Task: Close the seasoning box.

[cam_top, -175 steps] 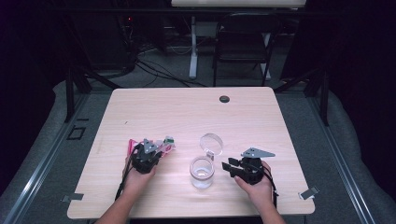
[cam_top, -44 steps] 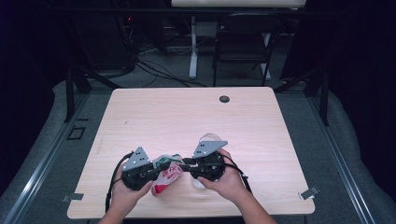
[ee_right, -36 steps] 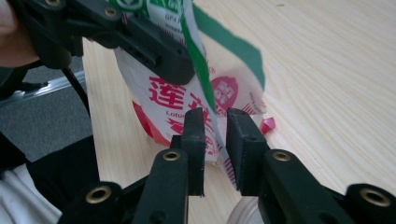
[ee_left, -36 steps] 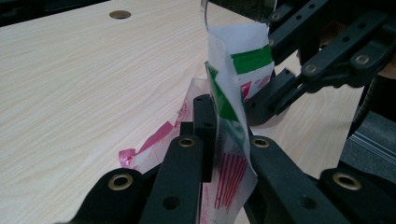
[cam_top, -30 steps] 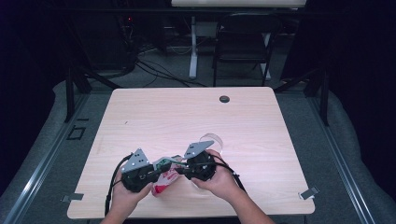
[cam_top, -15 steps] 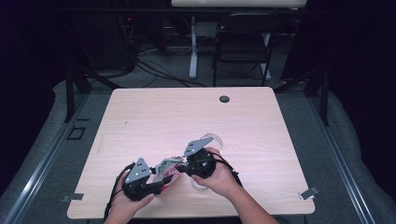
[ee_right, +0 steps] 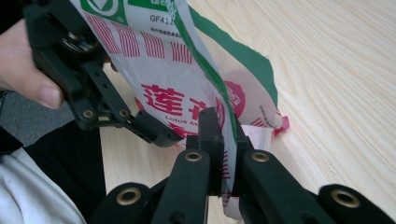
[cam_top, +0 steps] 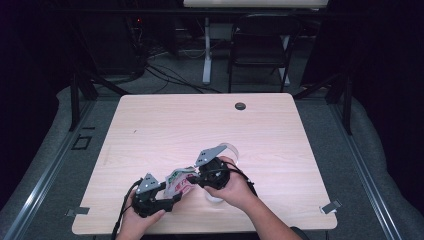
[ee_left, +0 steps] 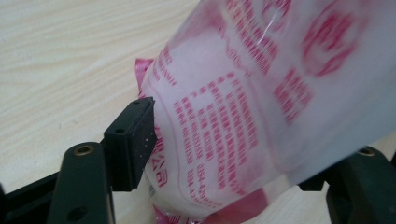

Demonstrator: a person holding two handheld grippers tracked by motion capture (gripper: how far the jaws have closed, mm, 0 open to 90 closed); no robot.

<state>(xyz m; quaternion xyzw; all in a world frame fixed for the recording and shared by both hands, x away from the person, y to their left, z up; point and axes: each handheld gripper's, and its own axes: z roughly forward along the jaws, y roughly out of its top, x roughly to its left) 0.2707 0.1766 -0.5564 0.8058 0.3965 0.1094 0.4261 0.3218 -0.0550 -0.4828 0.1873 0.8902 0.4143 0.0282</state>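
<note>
A white plastic packet [cam_top: 179, 181] with red print and a green edge hangs above the table's front, held between both grippers. My left gripper [cam_top: 173, 196] grips its bulging lower part; in the left gripper view the packet [ee_left: 261, 93] fills the space between the two jaws of that gripper [ee_left: 243, 158]. My right gripper [cam_top: 194, 180] is shut on the packet's torn top edge [ee_right: 205, 70], pinched flat by the gripper [ee_right: 219, 140]. The left gripper [ee_right: 154, 130] and a thumb also appear there. A glass jar [cam_top: 215, 196] stands mostly hidden under the right hand.
A clear lid [cam_top: 231, 149] lies just beyond the right gripper. A small black disc [cam_top: 240, 106] sits near the far edge of the wooden table [cam_top: 150, 125]. A chair [cam_top: 260, 45] and cables stand on the floor beyond.
The grippers, first apart on either side of the jar, have come together on the packet. Over the last second the left gripper sank toward the front edge, tilting the packet.
</note>
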